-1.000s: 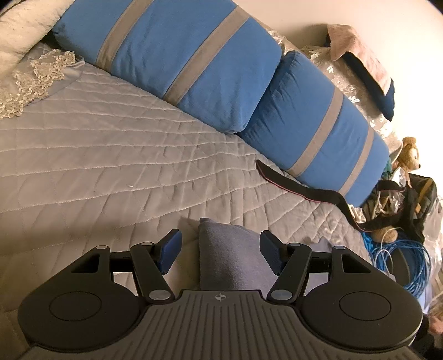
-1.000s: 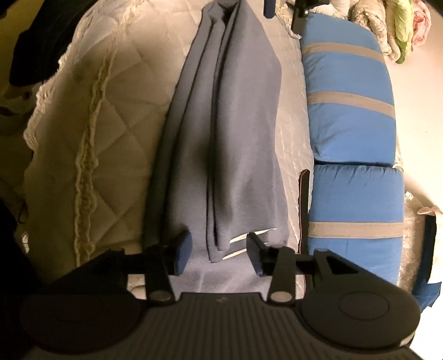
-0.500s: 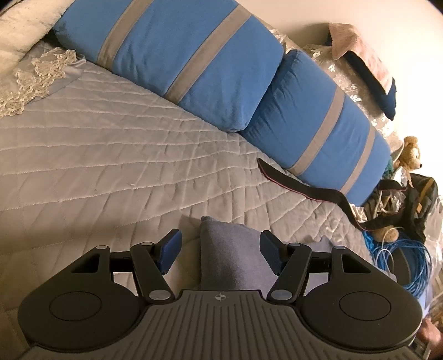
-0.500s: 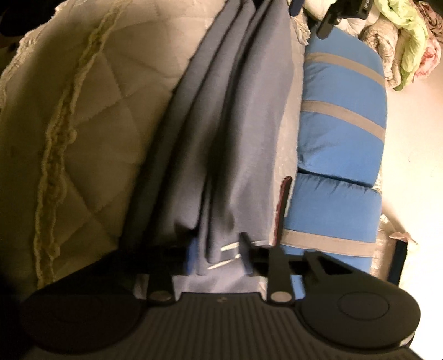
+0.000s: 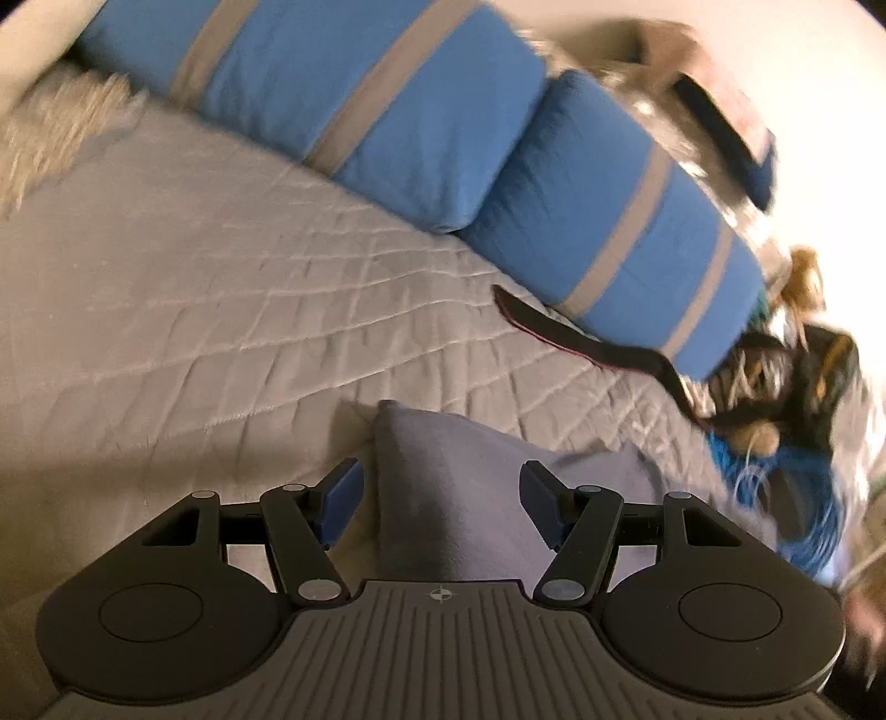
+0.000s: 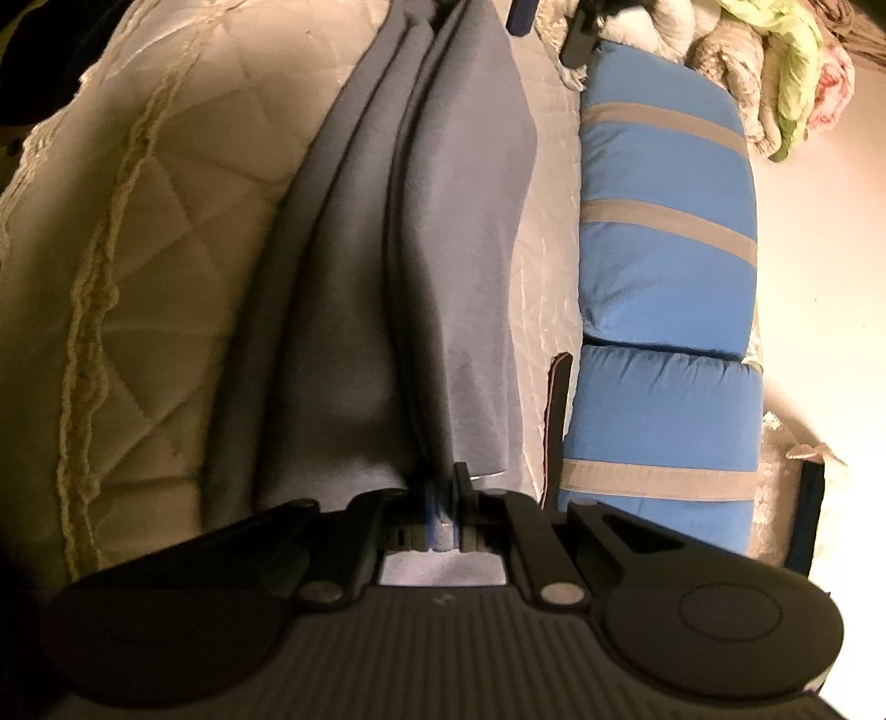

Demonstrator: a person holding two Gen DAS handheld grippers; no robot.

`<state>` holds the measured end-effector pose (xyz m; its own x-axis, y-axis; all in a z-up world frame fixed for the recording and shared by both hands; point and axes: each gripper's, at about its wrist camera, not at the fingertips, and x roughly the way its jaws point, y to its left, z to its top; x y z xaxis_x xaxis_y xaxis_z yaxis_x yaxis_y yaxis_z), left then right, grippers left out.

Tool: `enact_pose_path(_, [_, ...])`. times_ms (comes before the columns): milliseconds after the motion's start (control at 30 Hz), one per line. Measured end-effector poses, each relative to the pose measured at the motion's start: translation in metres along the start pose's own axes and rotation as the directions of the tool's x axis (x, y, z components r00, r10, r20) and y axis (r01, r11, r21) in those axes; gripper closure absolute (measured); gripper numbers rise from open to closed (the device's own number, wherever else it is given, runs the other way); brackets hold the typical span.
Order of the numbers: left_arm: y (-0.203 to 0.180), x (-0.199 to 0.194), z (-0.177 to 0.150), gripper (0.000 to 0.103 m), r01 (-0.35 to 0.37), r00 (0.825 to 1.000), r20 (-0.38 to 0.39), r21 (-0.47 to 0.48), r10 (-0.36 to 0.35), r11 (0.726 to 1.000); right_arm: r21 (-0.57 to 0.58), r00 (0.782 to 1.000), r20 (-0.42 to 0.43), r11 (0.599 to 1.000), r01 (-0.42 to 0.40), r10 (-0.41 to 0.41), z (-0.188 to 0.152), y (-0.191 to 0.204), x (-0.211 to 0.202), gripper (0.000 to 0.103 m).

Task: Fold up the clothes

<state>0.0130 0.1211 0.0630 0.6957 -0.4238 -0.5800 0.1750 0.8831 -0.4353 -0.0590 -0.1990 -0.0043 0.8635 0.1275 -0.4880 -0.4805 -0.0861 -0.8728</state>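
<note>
A grey-blue garment (image 6: pixel 443 232) lies in long folds down the quilted bed, reaching away from me in the right wrist view. My right gripper (image 6: pixel 446 507) is shut on its near end, with cloth pinched between the blue pads. In the left wrist view the garment's other end (image 5: pixel 443 487) forms a raised corner between the fingers of my left gripper (image 5: pixel 440 501). That gripper is open, its pads standing apart on either side of the cloth. The left gripper's tips (image 6: pixel 545 22) show at the top of the right wrist view.
Two blue pillows with grey stripes (image 5: pixel 421 105) (image 6: pixel 664 266) line the far side of the grey quilt (image 5: pixel 194 277). A dark strap (image 5: pixel 576 343) lies by the pillows. Blue cable (image 5: pixel 797 498), a bag and a plush toy (image 5: pixel 803 277) crowd the right.
My right gripper went from open to shut on the garment's near end. The left wrist view shifted and blurred slightly, while the left gripper stayed open over the cloth corner.
</note>
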Motion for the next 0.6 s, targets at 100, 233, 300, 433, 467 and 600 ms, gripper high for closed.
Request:
enact_pose_path(100, [-0.037,-0.013,-0.018,0.042,-0.035,0.999,0.019,0.237,0.032,0.971,0.034,1.0,0.005,0.999,0.003,-0.003,-0.001,-0.007,0.0,0.09])
enact_pose_path(233, [-0.09,-0.017,-0.058,0.042,-0.152,0.988,0.079,0.567,0.131,0.809,0.069,1.0,0.012,0.997,0.026,-0.026,-0.003,-0.019,0.0,0.089])
enact_pose_path(300, [-0.107,-0.014,-0.075,0.042,-0.192,0.981,0.111,0.675,0.159,0.713,0.09,0.999,0.016,0.995,0.038,-0.039,-0.004,-0.027,-0.001,0.089])
enact_pose_path(433, [-0.128,-0.003,-0.101,0.042,-0.254,0.965,0.175,0.813,0.196,0.524,0.124,0.998,0.021,0.99,0.06,-0.063,-0.005,-0.041,-0.002,0.089])
enact_pose_path(467, [-0.131,0.001,-0.107,0.042,-0.273,0.958,0.193,0.84,0.211,0.47,0.13,0.997,0.022,0.989,0.066,-0.069,-0.005,-0.043,-0.003,0.089])
enact_pose_path(600, [-0.139,0.018,-0.132,0.042,-0.338,0.924,0.272,0.91,0.267,0.242,0.152,0.996,0.025,0.985,0.084,-0.089,-0.005,-0.054,-0.005,0.089])
